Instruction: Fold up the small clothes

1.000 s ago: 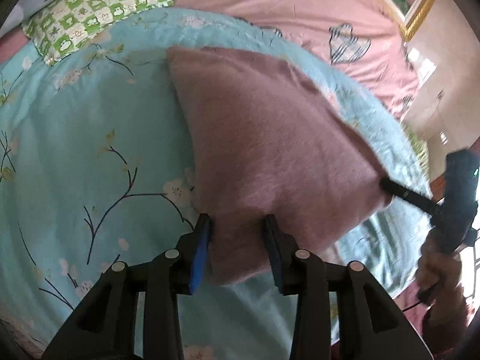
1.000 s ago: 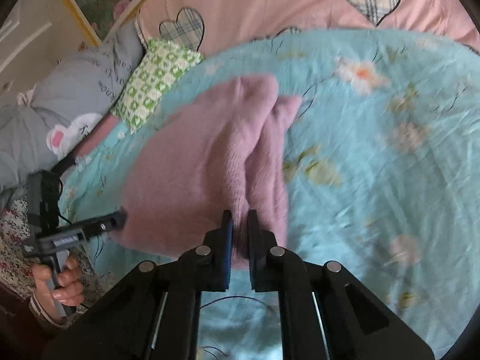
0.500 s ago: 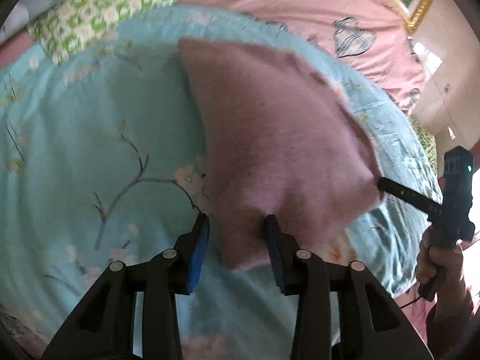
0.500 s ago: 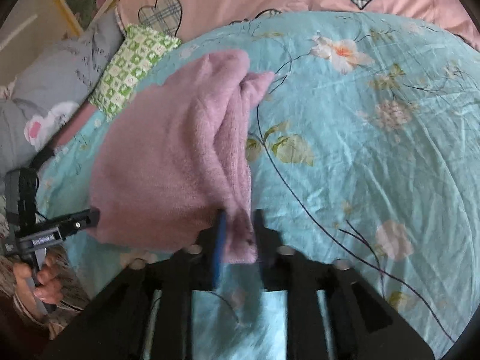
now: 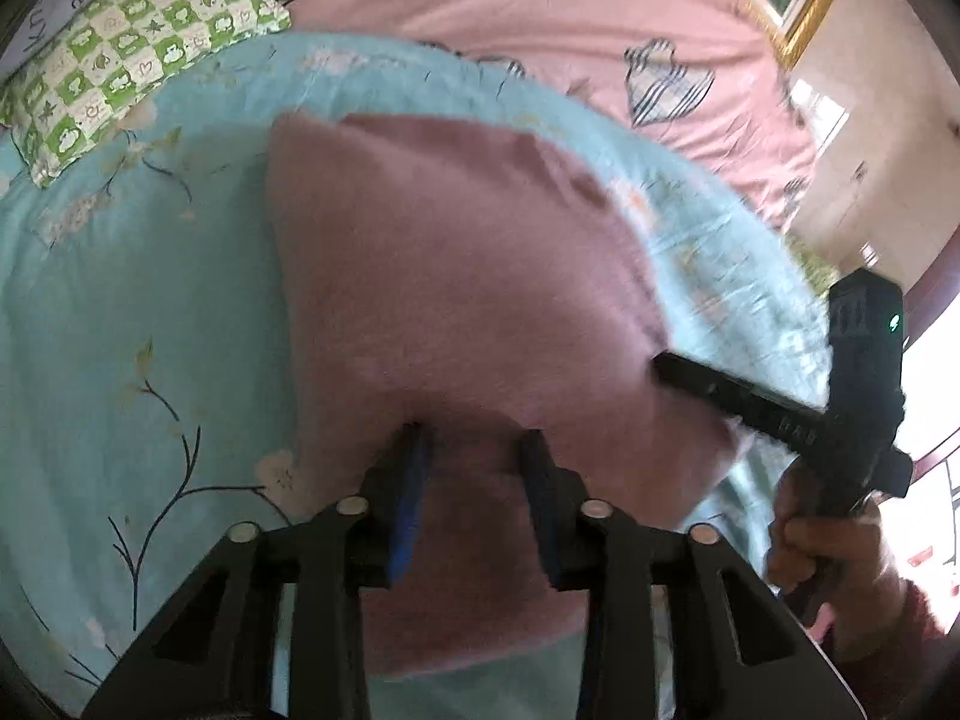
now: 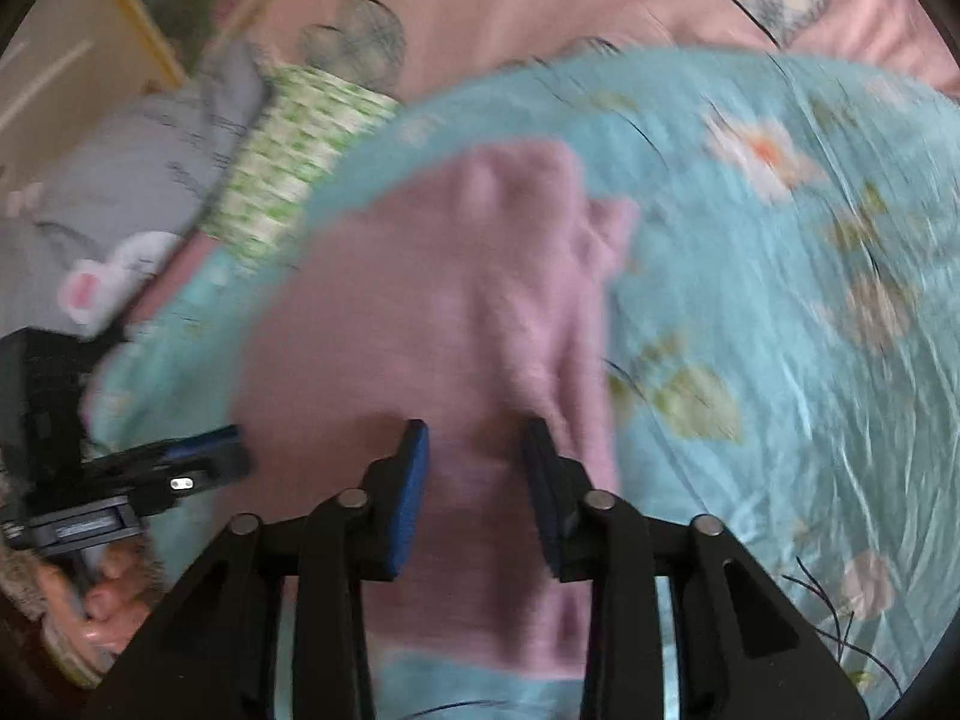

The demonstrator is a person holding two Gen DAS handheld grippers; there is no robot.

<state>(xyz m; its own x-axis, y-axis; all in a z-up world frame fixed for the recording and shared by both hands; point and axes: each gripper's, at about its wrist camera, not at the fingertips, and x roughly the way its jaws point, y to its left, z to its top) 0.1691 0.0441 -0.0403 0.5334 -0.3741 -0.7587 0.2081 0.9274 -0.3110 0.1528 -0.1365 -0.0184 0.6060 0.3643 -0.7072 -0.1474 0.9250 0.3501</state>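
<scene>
Bedspread (image 5: 120, 312) underneath; your closing left tongs (image 5: 474, 468) and right tongs (image 6: 474, 456) straddle the soft, light pink garment (image 5: 456, 276)'s near edge—pinch there.

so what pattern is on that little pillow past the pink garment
Green and white checks with small motifs in the squares on the pillow, clearest in the left wrist view.

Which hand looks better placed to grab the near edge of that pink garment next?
Roughly level. Left tongs and right tongs both straddle the pink garment; both are closing, with cloth between them.
</scene>
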